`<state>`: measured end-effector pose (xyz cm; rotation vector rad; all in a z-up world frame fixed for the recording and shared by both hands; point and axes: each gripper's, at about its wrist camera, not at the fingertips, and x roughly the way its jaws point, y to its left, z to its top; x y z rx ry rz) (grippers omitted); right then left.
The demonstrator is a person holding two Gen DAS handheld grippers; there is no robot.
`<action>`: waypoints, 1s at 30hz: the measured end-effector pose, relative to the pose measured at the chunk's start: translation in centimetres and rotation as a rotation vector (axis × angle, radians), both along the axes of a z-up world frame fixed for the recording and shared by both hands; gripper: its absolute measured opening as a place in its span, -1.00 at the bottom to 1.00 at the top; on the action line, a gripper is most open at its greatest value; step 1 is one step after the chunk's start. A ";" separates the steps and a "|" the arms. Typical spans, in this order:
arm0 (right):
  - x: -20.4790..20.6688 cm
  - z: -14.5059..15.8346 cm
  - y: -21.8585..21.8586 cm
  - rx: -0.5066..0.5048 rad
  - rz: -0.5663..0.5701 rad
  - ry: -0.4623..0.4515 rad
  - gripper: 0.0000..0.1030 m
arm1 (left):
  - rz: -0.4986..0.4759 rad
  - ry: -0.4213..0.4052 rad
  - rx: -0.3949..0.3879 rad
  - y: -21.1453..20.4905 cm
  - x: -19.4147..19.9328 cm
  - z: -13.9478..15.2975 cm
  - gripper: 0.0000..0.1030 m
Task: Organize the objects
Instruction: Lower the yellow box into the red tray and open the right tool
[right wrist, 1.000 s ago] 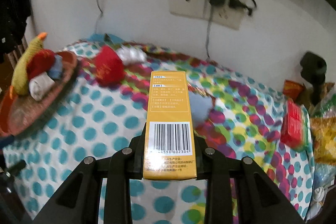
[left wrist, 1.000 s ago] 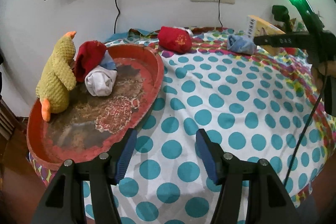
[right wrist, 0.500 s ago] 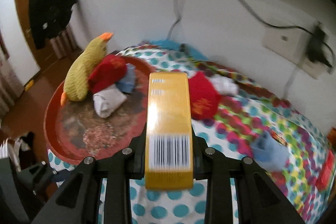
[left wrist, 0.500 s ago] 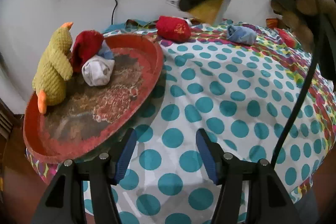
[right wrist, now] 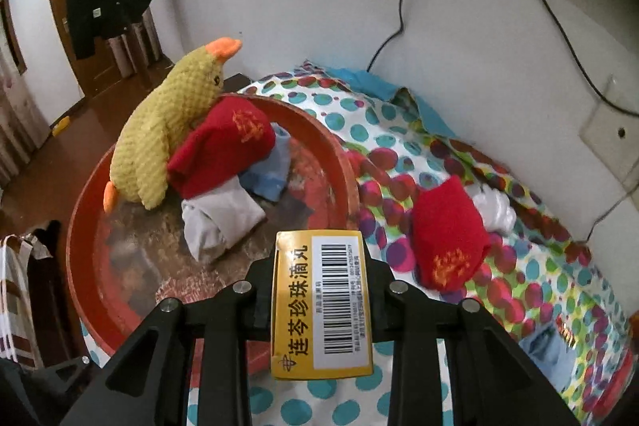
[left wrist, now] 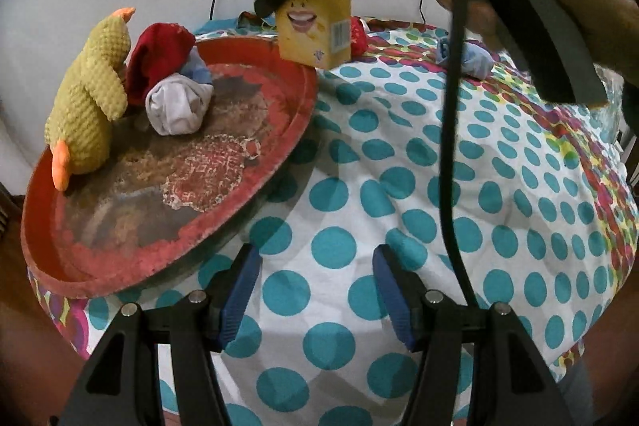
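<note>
My right gripper (right wrist: 321, 290) is shut on a yellow box (right wrist: 322, 304) with a barcode, held in the air above the right rim of the round red tray (right wrist: 80, 254). From the left wrist view the same yellow box (left wrist: 317, 22) hangs over the tray's (left wrist: 279, 154) far rim. In the tray sit a yellow plush duck (left wrist: 90, 98), a red rolled sock (left wrist: 157, 60), a white roll (left wrist: 177, 102) and a blue roll (right wrist: 265, 172). My left gripper (left wrist: 315, 290) stands open and empty, low over the dotted bedspread by the tray's near rim.
Loose on the spotted bedspread (left wrist: 439, 186) lie a second red sock roll (right wrist: 449, 238), a white bundle (right wrist: 495, 210) beside it and a blue roll (left wrist: 475, 58). A black cable (left wrist: 449, 130) hangs across the left wrist view. A wall with a socket (right wrist: 611, 142) lies behind.
My right gripper has carried the yellow box leftward from the bed's right side to above the tray's rim. The left gripper has stayed where it was, still open.
</note>
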<state>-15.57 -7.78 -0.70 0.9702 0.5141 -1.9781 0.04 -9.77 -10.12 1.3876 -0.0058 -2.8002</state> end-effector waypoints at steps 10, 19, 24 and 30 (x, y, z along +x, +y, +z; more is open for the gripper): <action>-1.6 -1.6 -5.6 0.040 0.122 -0.131 -0.45 | 0.017 0.023 0.018 -0.6 0.1 -0.2 0.41; -1.9 -2.7 -8.2 0.075 0.136 -0.078 -0.02 | 0.021 0.050 0.012 -0.7 0.1 -0.4 0.51; -1.8 -1.6 -6.9 0.040 0.077 -0.022 0.29 | 0.022 0.066 0.010 -0.8 0.2 -0.5 0.55; -0.9 0.7 -0.4 -0.030 -0.011 0.001 0.43 | 0.023 0.090 0.010 -0.7 0.3 -0.6 0.59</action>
